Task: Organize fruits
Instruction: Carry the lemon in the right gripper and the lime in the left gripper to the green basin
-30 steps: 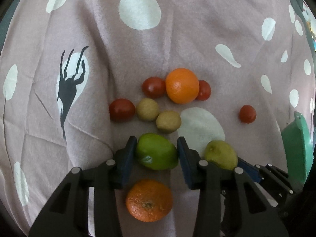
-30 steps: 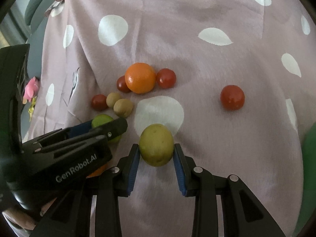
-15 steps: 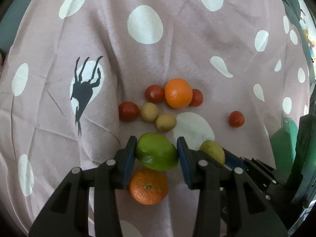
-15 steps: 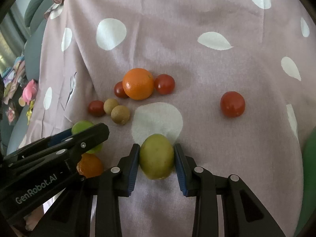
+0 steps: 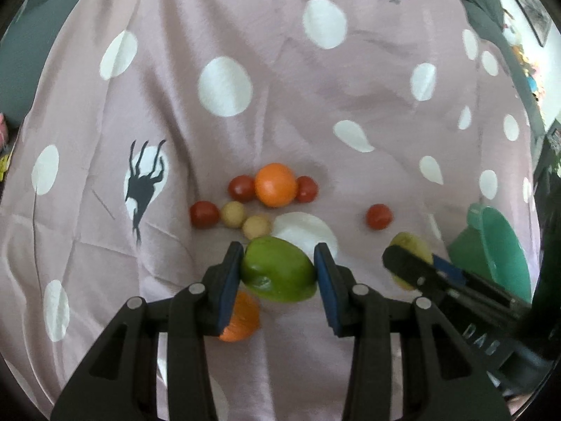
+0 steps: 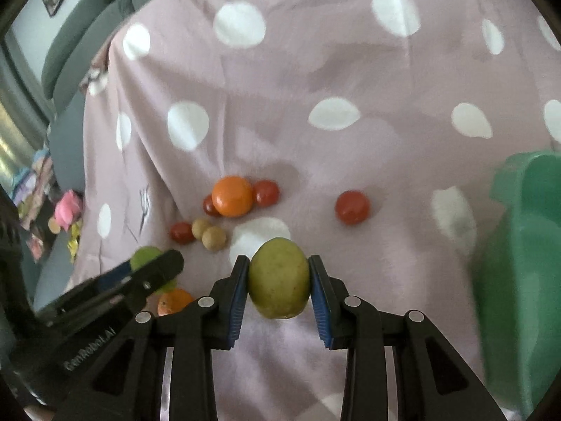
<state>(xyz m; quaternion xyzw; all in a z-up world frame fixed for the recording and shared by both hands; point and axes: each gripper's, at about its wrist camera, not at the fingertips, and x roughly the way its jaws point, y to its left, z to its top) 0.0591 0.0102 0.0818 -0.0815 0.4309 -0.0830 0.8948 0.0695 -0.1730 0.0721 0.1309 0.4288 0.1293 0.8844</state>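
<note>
— Left gripper: what is it doing?
— Clamped on a green fruit, one blue pad against each side, above the pink spotted cloth. An orange lies on the cloth just below it, partly hidden by the left finger.

— And the right gripper?
— Squeezing a yellow-green fruit between its pads, also off the cloth. A green bowl sits to its right, near the cloth's edge.

— What is left on the cloth?
— A second orange with a red tomato touching one side and another tomato on the other. Nearer, a third tomato beside two small tan fruits. A fourth tomato lies alone, well apart to the right.
</note>
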